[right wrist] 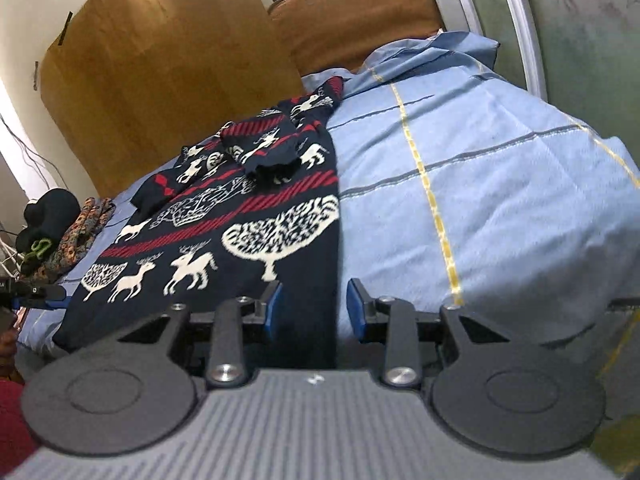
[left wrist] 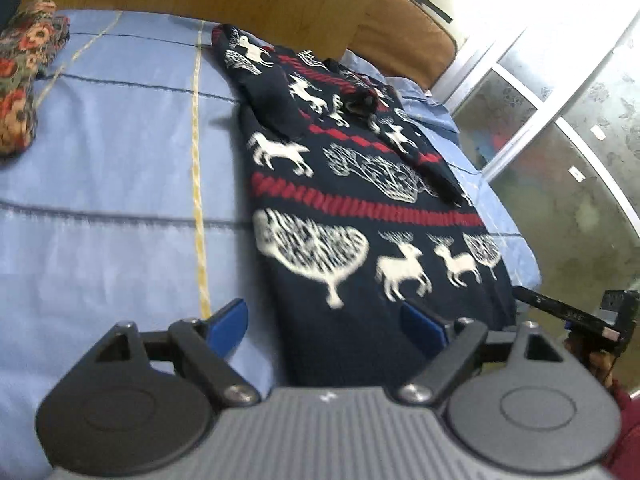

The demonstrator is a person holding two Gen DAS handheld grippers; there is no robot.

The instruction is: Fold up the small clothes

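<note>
The reindeer sweater [left wrist: 360,208] lies flat on the bed [left wrist: 120,168], hem nearest both cameras, collar toward the headboard. Nearest in the left wrist view, the left gripper [left wrist: 326,330] has its blue fingers [left wrist: 230,322] spread wide, straddling the hem's corner on that side with nothing between them. In the right wrist view, the right gripper [right wrist: 314,312] has its fingers [right wrist: 274,304] parted more narrowly, either side of the sweater's [right wrist: 240,216] other hem edge; whether the pads touch the knit I cannot tell.

Further up, both sleeves are already laid inward across the chest: one [left wrist: 272,92] crosses from the left edge, the other [left wrist: 416,148] from the right, its cuff [right wrist: 272,168] resting mid-body. So the sleeve folds look done, and what seems left is bringing the hem up toward the collar, probably once or twice, then setting the bundle aside.

Count: one sweater, two sleeves folded in, two grippers. Past the sweater, on the bed's left side, one floral cloth [left wrist: 24,76] lies bunched, with one dark item [right wrist: 50,216] beside it in the right view; whether these are finished or waiting I cannot say. Farthest, one wooden headboard [right wrist: 160,64] and one brown cushion [right wrist: 352,20] stand against the wall.
</note>
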